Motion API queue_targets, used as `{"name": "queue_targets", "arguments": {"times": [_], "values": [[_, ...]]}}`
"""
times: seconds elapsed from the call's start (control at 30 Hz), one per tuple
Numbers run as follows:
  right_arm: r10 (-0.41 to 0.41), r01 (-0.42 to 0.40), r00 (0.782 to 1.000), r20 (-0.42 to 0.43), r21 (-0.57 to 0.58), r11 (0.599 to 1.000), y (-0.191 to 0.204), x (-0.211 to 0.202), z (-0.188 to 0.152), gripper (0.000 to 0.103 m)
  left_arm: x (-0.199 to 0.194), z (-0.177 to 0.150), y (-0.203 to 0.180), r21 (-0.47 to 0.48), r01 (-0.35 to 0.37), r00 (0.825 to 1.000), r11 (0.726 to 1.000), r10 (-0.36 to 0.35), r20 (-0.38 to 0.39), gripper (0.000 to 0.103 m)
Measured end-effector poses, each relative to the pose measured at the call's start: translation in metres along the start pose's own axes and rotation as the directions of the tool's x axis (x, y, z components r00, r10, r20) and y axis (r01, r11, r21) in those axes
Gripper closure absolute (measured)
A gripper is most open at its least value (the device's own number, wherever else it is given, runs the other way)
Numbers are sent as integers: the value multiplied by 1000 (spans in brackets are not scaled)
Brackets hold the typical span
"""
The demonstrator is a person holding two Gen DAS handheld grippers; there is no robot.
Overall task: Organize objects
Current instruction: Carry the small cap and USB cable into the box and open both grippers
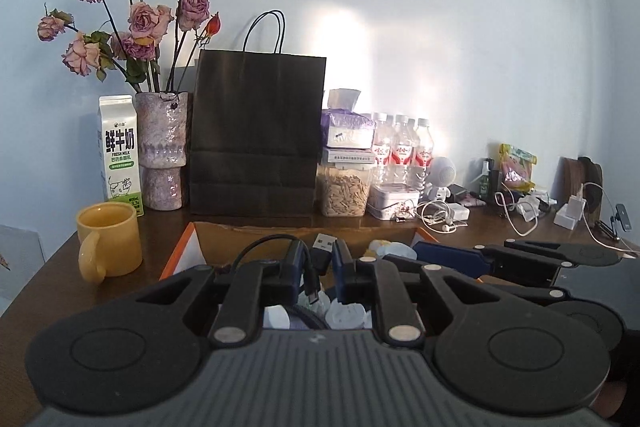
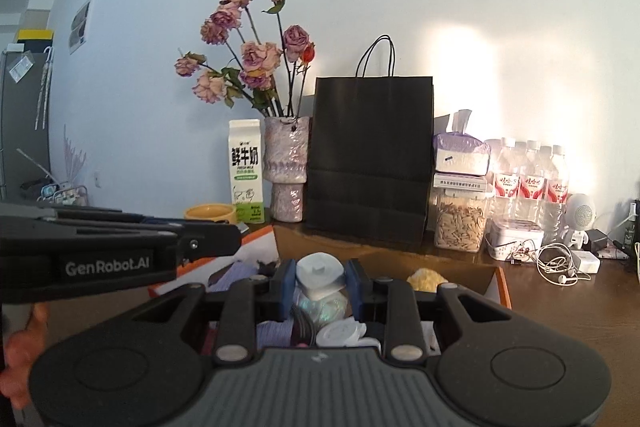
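My left gripper (image 1: 318, 259) is shut on a black USB cable (image 1: 320, 251), its plug sticking up between the fingers and its cord looping left. It hangs over an open cardboard box (image 1: 200, 239) with orange edges, which holds several small white items. My right gripper (image 2: 320, 277) is shut on a white squarish plastic object (image 2: 320, 275) above the same box (image 2: 500, 287). The right gripper also shows at the right of the left wrist view (image 1: 448, 253). The left gripper's body crosses the left of the right wrist view, its tips hidden.
On the dark wooden table behind the box stand a yellow mug (image 1: 110, 241), a milk carton (image 1: 119, 153), a vase of dried roses (image 1: 162, 151), a black paper bag (image 1: 256, 135), a jar of seeds (image 1: 344, 193), water bottles (image 1: 402, 147), a tin and tangled white cables (image 1: 438, 215).
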State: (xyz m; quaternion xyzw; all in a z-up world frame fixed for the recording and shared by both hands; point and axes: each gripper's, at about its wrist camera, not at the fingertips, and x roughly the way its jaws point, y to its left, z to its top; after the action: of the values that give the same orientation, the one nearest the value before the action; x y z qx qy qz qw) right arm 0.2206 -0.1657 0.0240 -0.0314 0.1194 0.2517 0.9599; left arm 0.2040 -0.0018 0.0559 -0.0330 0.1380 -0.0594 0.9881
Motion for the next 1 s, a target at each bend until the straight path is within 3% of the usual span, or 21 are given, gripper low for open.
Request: {"name": "queue_targets", "arguments": {"times": [0.27, 0.47, 0.67, 0.87, 0.9, 0.93, 0.97, 1.0], "values": [[-30, 31, 999, -16, 45, 999, -21, 41, 2, 77, 47, 8, 11, -12, -7, 1000, 1000, 7, 2, 87], [-33, 35, 998, -51, 41, 999, -29, 63, -4, 77, 78, 1, 22, -20, -8, 999, 1000, 7, -40, 87], [-38, 40, 995, -97, 26, 999, -28, 71, -15, 77, 87, -6, 32, -47, -26, 997, 999, 22, -76, 87], [-45, 48, 994, -102, 34, 998, -29, 69, -16, 76, 83, -6, 32, -64, -10, 999, 998, 7, -54, 85], [-50, 54, 993, -103, 38, 998, -29, 69, -17, 75, 83, -6, 33, -72, -13, 999, 997, 10, -50, 76], [-52, 57, 993, -109, 40, 998, -30, 70, -18, 69, 83, -6, 34, -79, -13, 999, 997, 9, -47, 48], [-56, 62, 992, -111, 45, 997, -31, 70, -19, 47, 83, -6, 35, -84, -21, 999, 996, 17, -47, 32], [-58, 64, 992, -111, 49, 997, -31, 69, -20, 20, 82, -6, 35, -84, -38, 999, 996, 34, -41, 3]]}}
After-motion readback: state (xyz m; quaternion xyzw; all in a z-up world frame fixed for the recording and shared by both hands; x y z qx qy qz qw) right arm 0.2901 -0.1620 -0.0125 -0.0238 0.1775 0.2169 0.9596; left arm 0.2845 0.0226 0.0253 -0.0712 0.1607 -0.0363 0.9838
